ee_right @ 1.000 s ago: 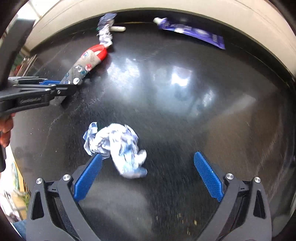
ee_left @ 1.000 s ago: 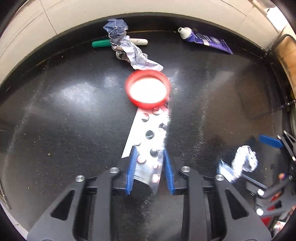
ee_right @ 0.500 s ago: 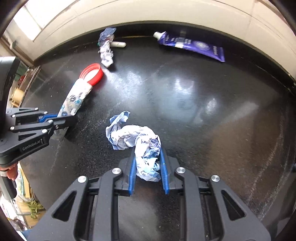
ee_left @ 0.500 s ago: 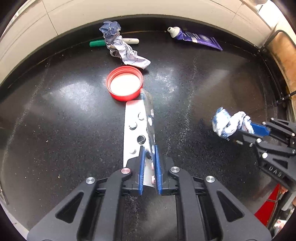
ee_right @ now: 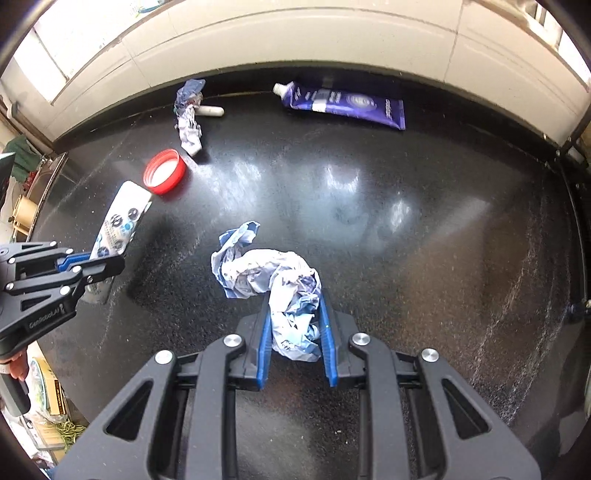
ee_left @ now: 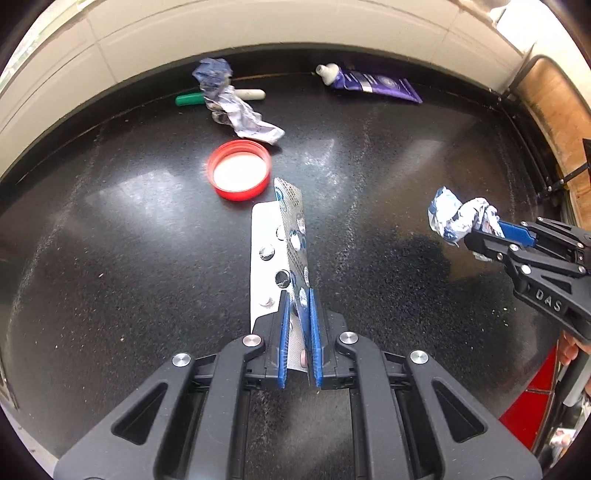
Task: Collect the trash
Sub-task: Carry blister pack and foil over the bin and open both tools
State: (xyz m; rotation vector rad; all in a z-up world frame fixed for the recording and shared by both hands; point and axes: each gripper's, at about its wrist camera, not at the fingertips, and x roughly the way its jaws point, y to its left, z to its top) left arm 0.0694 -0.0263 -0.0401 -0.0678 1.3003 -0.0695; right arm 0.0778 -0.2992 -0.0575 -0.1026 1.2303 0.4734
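Observation:
My left gripper point(ee_left: 297, 295) is shut on a folded silver pill blister pack point(ee_left: 291, 236) and holds it above the black counter point(ee_left: 110, 240). It also shows in the right wrist view point(ee_right: 118, 225), with the left gripper point(ee_right: 92, 262) at the left. My right gripper point(ee_right: 295, 299) is shut on a crumpled blue-and-white paper wad point(ee_right: 273, 280), lifted off the counter. The wad point(ee_left: 458, 218) and the right gripper point(ee_left: 491, 230) show at the right of the left wrist view. A red lid point(ee_left: 238, 170), a second crumpled wrapper point(ee_left: 232, 107) and a purple tube point(ee_left: 369, 83) lie farther back.
A green-and-white marker point(ee_left: 221, 96) lies under the far wrapper by the pale tiled wall point(ee_left: 258, 33). The counter's raised edge runs along the right point(ee_left: 524, 129). A red object point(ee_left: 532, 398) sits low at the right. Boxes and clutter stand beyond the counter's left edge point(ee_right: 44, 391).
Both grippers have risen with their loads: the blister pack and the paper wad are higher off the counter, and the counter objects look farther away.

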